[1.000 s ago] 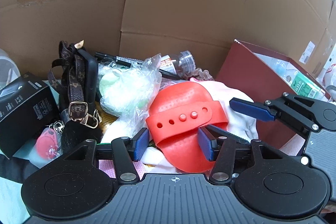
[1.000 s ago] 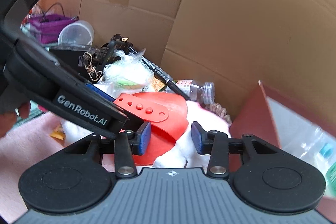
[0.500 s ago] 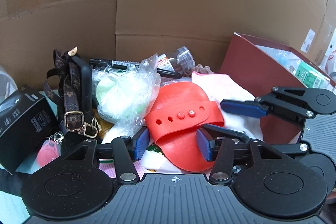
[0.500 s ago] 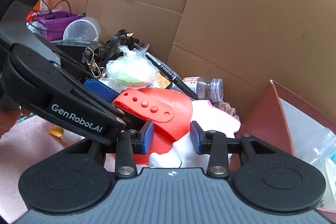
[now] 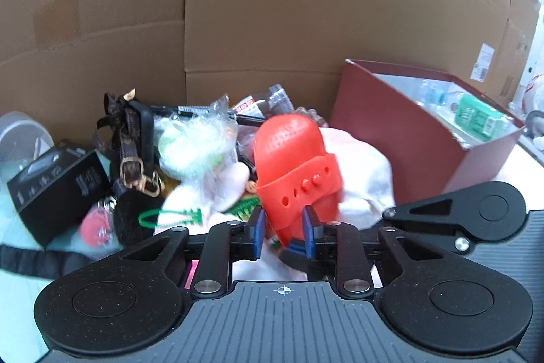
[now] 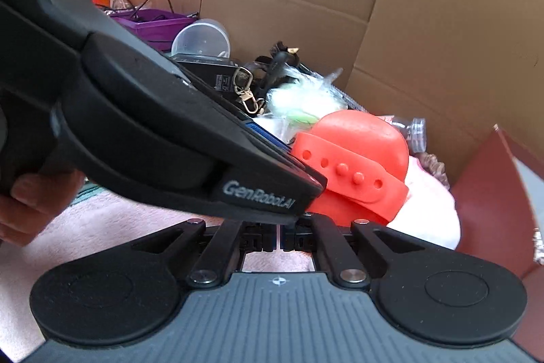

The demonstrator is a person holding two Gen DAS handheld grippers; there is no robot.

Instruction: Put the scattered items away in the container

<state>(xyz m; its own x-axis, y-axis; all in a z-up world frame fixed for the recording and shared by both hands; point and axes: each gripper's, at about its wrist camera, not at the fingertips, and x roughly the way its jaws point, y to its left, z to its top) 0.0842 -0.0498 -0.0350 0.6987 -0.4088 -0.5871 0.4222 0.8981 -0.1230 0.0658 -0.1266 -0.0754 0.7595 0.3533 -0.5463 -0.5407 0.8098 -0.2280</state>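
Left gripper (image 5: pixel 281 228): jaws have just been closing and are now being clamped on the heel of the red slipper (image 5: pixel 295 172), which is being tilted up off the white cloth (image 5: pixel 365 179). Right gripper (image 6: pixel 295 240): being kept clenched low beside the heel; nothing can be seen gripped. Red box (image 5: pixel 404 138): standing near, to the right. Risk: the narrow heel grip is judged liable to slip.

My two wrist cameras look forward and down, close in, sharing the red slipper (image 5: pixel 295 172) (image 6: pixel 353 165) and clutter.
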